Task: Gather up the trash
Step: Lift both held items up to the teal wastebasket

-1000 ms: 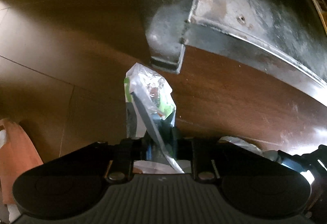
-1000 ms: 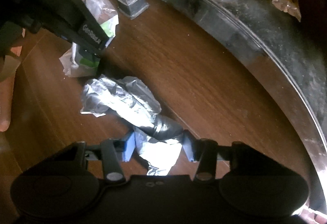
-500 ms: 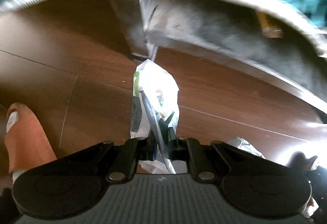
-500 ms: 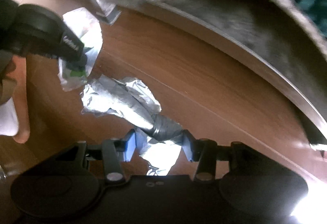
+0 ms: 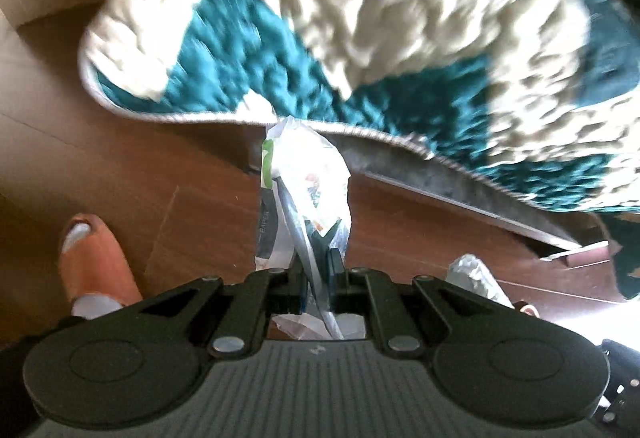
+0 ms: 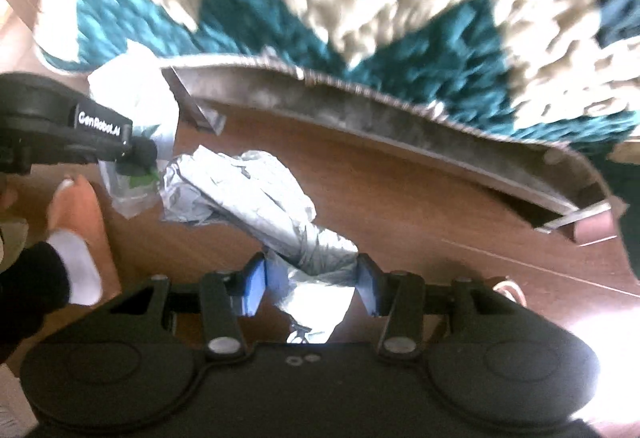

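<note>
Left view: my left gripper (image 5: pixel 318 270) has its fingers pinched almost together on a clear wrapper (image 5: pixel 304 190) with green and white print (the word "PAPER" shows on one edge). The wrapper hangs up from the fingers, over the brown wood floor (image 5: pixel 120 174). Beyond it lies a teal and cream rug (image 5: pixel 400 50), blurred, with a grey strip showing under its edge. An orange slipper (image 5: pixel 94 258) with a white sock in it is at lower left. A bit of crumpled foil (image 5: pixel 472 274) peeks in at lower right.

Right view: my right gripper (image 6: pixel 310 278) has its fingers partly apart, the blue pads pressing both sides of the foil (image 6: pixel 256 198), a long crumpled silver wad stretching up and left from the grip. The foil's far end sits just beside the left gripper (image 6: pixel 138 158), which comes in from the left holding the wrapper (image 6: pixel 132 106). The slipper (image 6: pixel 76 222) is at the left edge and the rug (image 6: pixel 400 18) fills the top.
</note>
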Demonstrator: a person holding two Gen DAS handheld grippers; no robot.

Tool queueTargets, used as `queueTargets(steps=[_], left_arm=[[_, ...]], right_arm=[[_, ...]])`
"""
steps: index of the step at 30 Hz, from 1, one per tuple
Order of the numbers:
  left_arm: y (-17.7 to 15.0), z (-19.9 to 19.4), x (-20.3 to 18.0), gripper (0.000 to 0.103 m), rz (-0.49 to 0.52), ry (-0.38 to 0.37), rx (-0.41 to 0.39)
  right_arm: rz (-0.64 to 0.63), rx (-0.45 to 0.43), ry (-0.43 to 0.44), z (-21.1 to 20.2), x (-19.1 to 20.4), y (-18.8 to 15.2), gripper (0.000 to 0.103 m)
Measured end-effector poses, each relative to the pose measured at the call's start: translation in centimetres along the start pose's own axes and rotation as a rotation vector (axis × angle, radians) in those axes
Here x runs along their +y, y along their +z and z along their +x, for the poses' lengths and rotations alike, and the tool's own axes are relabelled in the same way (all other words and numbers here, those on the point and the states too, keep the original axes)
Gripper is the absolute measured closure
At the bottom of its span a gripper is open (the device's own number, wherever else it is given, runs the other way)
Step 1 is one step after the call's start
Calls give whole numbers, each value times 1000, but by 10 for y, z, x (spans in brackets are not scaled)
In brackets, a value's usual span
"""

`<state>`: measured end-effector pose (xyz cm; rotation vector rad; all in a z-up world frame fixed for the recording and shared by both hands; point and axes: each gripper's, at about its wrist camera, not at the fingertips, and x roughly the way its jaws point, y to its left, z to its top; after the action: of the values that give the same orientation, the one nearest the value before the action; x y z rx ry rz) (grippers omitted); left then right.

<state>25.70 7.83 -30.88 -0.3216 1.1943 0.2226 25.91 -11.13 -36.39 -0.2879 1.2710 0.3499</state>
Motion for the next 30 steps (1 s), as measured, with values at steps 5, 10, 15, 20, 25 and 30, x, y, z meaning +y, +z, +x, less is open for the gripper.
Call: queueTargets(steps=[5, 10, 15, 20, 25, 30], left_arm=[[-11, -57, 2, 94, 4, -32, -94], [-19, -114, -3, 94, 29, -67, -199], [-21, -163, -12, 94, 62, -103, -298], [-16, -205, -23, 94, 83, -156, -396], [-2, -250, -38, 94, 115, -204, -497], [20, -288, -51, 94, 141, -246, -571]], right_arm=[[28, -116, 15, -64, 8, -8, 57], [40, -237, 32, -129, 10, -10, 57], [67, -343, 49, -186, 8, -13, 57], [119, -457, 57, -234, 2, -10, 57], [148, -565, 73, -278, -3, 9, 57], [121, -659, 76, -318, -1, 33, 57]])
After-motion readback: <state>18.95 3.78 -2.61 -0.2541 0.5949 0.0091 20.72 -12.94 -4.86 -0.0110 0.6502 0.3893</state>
